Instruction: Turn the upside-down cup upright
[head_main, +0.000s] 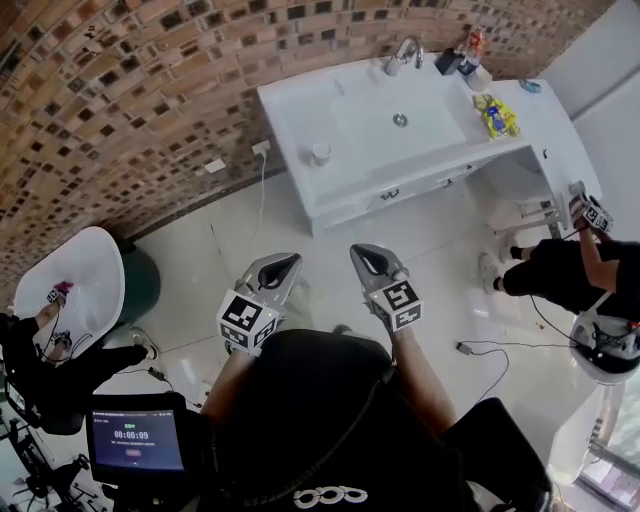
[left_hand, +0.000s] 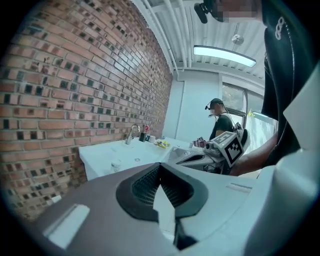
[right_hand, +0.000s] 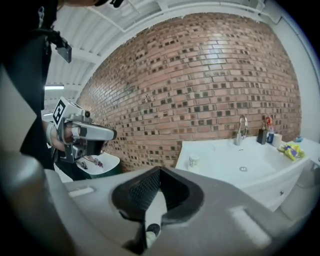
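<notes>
I hold my left gripper (head_main: 290, 262) and right gripper (head_main: 362, 252) side by side in front of me, a little apart. Both point toward the washbasin counter (head_main: 300, 120), well short of it. Each has its jaws closed together and holds nothing, with my forearms (head_main: 425, 380) stretched out behind them.

Open floor (head_main: 330, 232) before the vanity (head_main: 290, 110); cup (head_main: 320, 153) alone near its front edge, tap (head_main: 405, 50) and bottles (head_main: 458, 60) along the back edge

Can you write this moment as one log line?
left claw: shut, empty | right claw: shut, empty | cup: on counter, untouched
</notes>
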